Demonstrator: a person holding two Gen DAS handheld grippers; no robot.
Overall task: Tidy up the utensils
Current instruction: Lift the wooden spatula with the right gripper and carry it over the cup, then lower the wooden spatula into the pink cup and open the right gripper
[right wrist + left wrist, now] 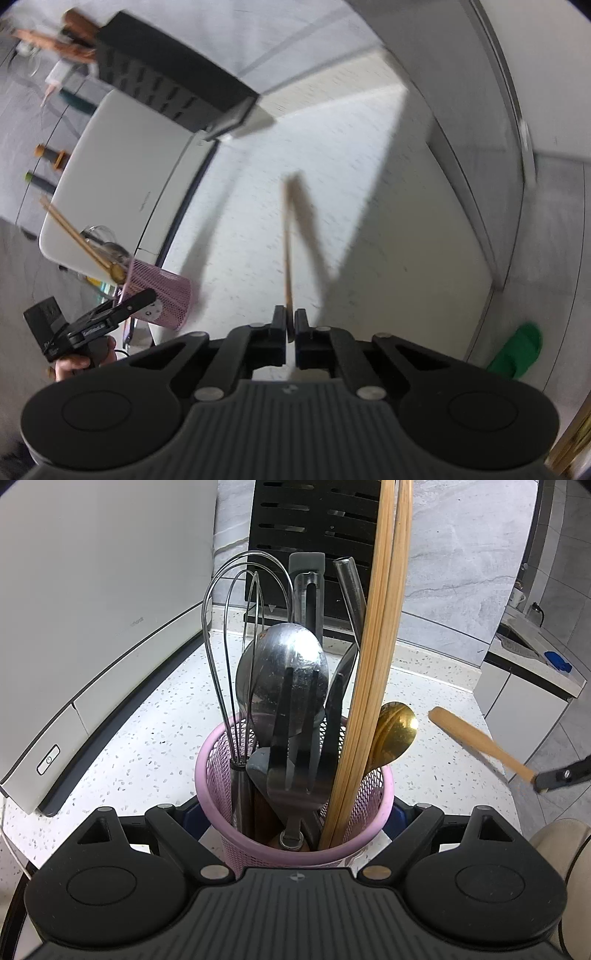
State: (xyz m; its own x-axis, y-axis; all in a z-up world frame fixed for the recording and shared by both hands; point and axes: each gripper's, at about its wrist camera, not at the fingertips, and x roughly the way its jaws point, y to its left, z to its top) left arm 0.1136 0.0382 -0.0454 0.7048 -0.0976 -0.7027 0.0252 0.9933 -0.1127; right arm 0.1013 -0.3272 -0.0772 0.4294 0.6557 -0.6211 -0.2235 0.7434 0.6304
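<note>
A pink mesh utensil holder (236, 849) stands on the speckled counter (147, 738), and my left gripper (295, 808) is shut on its sides. Inside it are a whisk (229, 657), a steel ladle (284, 672), a black slotted turner (295, 738), a gold spoon (395, 734) and long bamboo chopsticks (376, 646). My right gripper (290, 317) is shut on a wooden utensil (287, 251) that points forward over the counter, blurred and seen edge-on. In the left wrist view that wooden utensil (480, 746) hangs to the right of the holder, apart from it.
A white appliance (92, 627) stands left of the holder and a black knife block (314, 535) behind it. The counter's edge runs along the right, with floor beyond. A green object (517, 350) lies on the floor at lower right.
</note>
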